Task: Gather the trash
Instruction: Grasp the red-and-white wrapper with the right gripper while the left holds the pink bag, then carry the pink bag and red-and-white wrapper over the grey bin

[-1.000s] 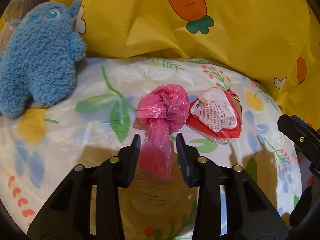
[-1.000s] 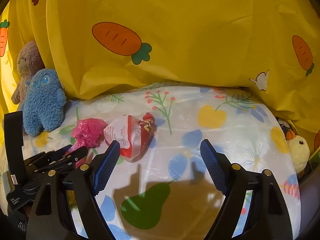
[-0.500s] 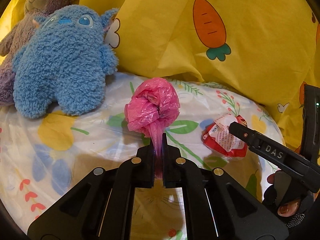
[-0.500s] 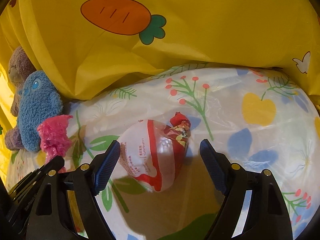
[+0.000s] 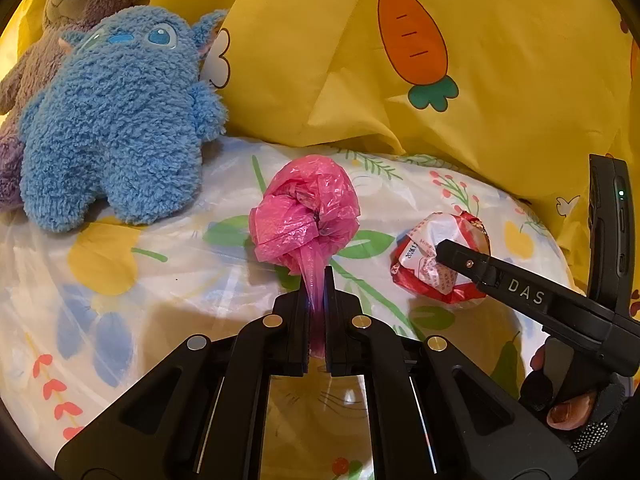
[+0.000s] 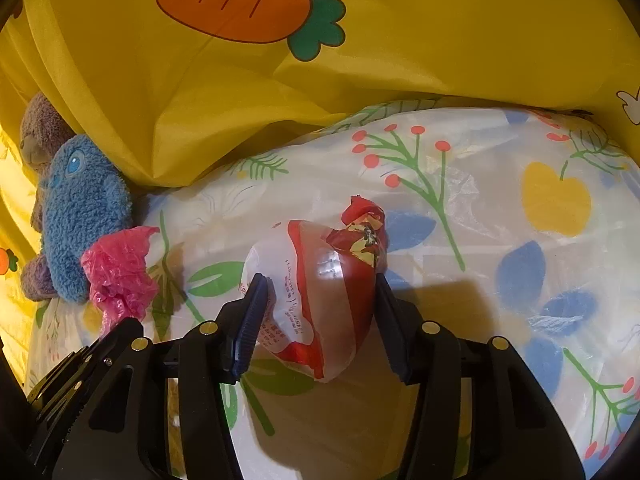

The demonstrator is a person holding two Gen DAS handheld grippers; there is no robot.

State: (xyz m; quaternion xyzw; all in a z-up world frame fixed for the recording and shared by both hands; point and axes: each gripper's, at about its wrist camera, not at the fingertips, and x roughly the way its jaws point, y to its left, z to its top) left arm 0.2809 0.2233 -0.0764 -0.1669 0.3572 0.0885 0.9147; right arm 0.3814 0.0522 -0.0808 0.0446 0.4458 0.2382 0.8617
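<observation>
A knotted pink plastic bag (image 5: 306, 210) hangs lifted off the bed, its tail pinched between the fingers of my left gripper (image 5: 316, 284), which is shut on it. It also shows at the left of the right wrist view (image 6: 120, 276). A red and white snack wrapper (image 6: 316, 300) lies on the floral sheet (image 6: 500, 208). My right gripper (image 6: 318, 292) has closed in around it, both fingers touching its sides. In the left wrist view the wrapper (image 5: 432, 264) sits to the right, with the right gripper's finger (image 5: 472, 264) against it.
A blue plush toy (image 5: 116, 128) and a brown plush bear (image 5: 60, 12) lean at the left against a yellow carrot-print cover (image 5: 400, 60) bunched along the back. The floral sheet runs on to the right.
My left gripper shut on the pink bag's tail and lifted it. My right gripper moved in over the wrapper and its fingers narrowed onto it.
</observation>
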